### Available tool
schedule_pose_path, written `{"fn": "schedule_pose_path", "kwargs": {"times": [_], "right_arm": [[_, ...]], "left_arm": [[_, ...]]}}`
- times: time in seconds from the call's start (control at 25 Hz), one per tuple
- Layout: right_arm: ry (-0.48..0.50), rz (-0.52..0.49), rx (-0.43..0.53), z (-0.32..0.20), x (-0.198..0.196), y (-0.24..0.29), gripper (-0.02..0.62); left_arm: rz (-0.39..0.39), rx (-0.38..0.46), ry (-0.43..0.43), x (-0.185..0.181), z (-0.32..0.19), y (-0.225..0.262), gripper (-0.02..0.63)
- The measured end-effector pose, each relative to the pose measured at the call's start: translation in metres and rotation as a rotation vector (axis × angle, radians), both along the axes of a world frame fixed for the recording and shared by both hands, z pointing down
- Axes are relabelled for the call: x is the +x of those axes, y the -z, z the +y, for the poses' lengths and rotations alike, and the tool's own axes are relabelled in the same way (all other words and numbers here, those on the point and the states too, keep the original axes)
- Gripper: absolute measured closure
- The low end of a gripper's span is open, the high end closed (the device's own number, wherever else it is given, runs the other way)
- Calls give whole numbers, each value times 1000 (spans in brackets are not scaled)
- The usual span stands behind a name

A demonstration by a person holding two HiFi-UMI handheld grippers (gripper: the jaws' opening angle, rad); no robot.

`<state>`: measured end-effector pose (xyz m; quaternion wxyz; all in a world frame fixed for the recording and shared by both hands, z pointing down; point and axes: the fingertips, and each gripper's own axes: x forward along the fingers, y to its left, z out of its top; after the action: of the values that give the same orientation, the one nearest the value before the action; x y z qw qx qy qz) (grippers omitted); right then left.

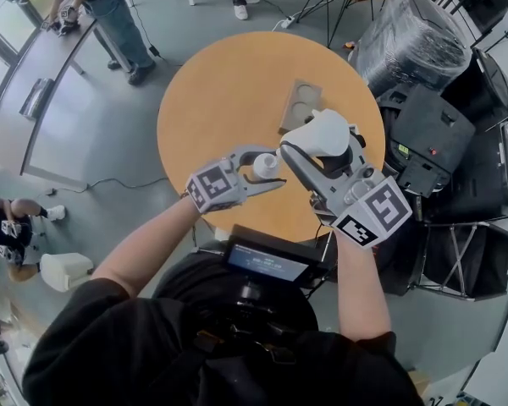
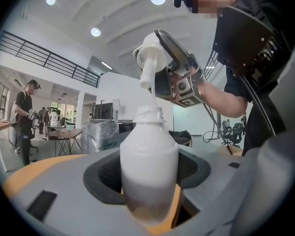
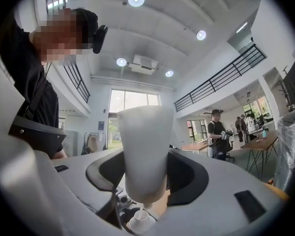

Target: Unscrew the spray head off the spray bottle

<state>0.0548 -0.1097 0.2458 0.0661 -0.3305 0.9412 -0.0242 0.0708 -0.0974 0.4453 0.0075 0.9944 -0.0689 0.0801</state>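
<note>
My left gripper (image 1: 273,168) is shut on the white spray bottle (image 1: 265,166), which stands upright between the jaws over the near side of the round table. In the left gripper view the bottle (image 2: 148,161) shows a bare threaded neck with no head on it. My right gripper (image 1: 320,147) is shut on the white spray head (image 1: 326,129), held up and just to the right of the bottle. Seen from the left gripper, the spray head (image 2: 152,58) hangs above the neck, and its thin dip tube (image 2: 153,96) runs down into the opening. Under the spray head (image 3: 144,151) the bottle neck (image 3: 139,223) shows.
The round orange table (image 1: 220,91) carries a flat cardboard cup tray (image 1: 299,106) beyond the grippers. A plastic-wrapped bundle (image 1: 411,36) and black cases (image 1: 440,134) crowd the right side. Another person (image 1: 110,7) stands at a bench at the far left.
</note>
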Motion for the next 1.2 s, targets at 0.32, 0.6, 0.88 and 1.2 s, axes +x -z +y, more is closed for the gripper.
{"fn": "schedule_pose_path", "kwargs": {"times": [0.32,0.6,0.88,1.2], "right_arm": [[-37,9,31,-3,7,12,348],[-59,110,-105,-16,14,-42,348],[-76,199,-349,-40,28,-143,347],[-77,284,-536,-59,30,-244,347]], "left_arm": [[21,-42,31,-17,-11,-30,302],[36,-7,56,-26,-20,-37,304],[38,-19,58,-24,-43,-52,302],[41,-5,51,-30,-65,-71,302]]}}
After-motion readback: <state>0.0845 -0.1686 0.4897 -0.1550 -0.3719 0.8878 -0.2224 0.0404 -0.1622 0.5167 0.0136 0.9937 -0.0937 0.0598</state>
